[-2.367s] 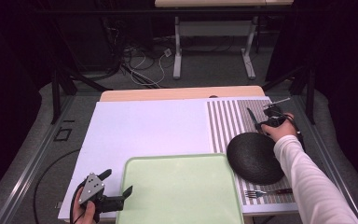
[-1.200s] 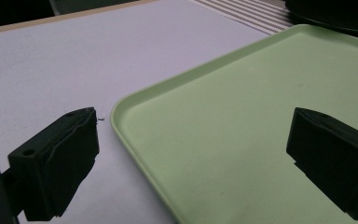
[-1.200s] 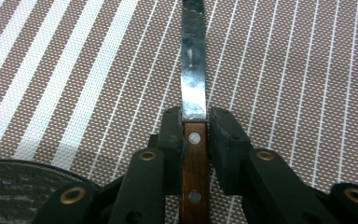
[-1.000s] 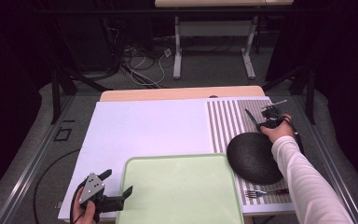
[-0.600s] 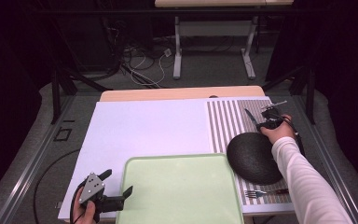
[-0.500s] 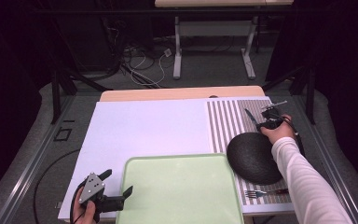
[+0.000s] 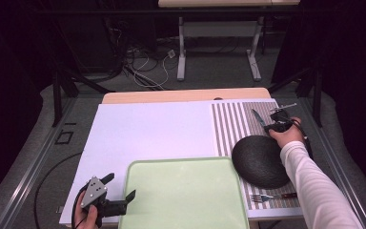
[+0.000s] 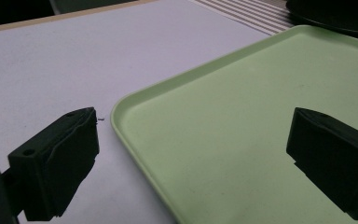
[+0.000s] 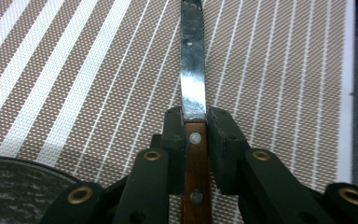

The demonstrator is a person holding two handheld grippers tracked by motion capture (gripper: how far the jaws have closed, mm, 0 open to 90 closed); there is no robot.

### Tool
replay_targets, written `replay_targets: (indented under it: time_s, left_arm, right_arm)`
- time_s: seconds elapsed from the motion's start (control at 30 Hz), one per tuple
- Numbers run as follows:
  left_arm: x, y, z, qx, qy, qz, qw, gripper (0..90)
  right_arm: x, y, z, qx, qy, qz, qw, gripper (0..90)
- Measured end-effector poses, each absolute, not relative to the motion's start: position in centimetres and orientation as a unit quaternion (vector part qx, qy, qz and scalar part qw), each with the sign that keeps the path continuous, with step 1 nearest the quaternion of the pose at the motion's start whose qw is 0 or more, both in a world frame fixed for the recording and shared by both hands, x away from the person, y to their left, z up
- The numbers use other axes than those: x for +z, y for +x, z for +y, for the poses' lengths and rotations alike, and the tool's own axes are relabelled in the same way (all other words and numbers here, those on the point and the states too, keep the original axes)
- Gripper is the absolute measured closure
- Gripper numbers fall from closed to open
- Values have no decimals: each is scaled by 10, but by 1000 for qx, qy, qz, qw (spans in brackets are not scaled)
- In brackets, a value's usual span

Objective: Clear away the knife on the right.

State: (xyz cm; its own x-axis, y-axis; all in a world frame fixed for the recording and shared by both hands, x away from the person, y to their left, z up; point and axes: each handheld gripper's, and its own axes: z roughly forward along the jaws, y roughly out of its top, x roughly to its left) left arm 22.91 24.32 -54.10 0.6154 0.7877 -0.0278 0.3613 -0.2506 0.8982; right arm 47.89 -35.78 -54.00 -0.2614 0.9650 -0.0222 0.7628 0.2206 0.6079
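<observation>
**Knife pinched by the handle, lift not yet made**

The right gripper (image 9: 196, 128) is closed on the knife (image 9: 193, 74), its two jaws pressing either side of the wooden handle just behind the blade. The blade runs straight ahead of the jaws over the striped placemat (image 9: 74, 70), low against it or resting on it. By the look of it the grasp is made and the next move is a clean lift, keeping the blade level so the tip does not drag on the weave.

Just behind and to the jaws' left lies the dark plate (image 9: 14, 186), close enough that a backward swing could clip its rim. In the high view, the fork (image 7: 271, 196) lies on the plate's far side from the gripper.

The left gripper (image 8: 191, 154) hangs with jaws wide apart, holding nothing, astride the near corner of the green tray (image 8: 242, 107), whose surface looks free to take the knife.
</observation>
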Motion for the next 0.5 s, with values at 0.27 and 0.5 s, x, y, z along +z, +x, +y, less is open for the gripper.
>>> replay_targets:
  time_s: [0.27,0.5]
  left_arm:
    - [-541,229,243,222,760,378,480,28]
    - [-541,229,243,222,759,379,481,27]
  right_arm:
    - [-532,476,-371,252,579,749,204,772]
    - [-525,471,-381,249,582,747,205,772]
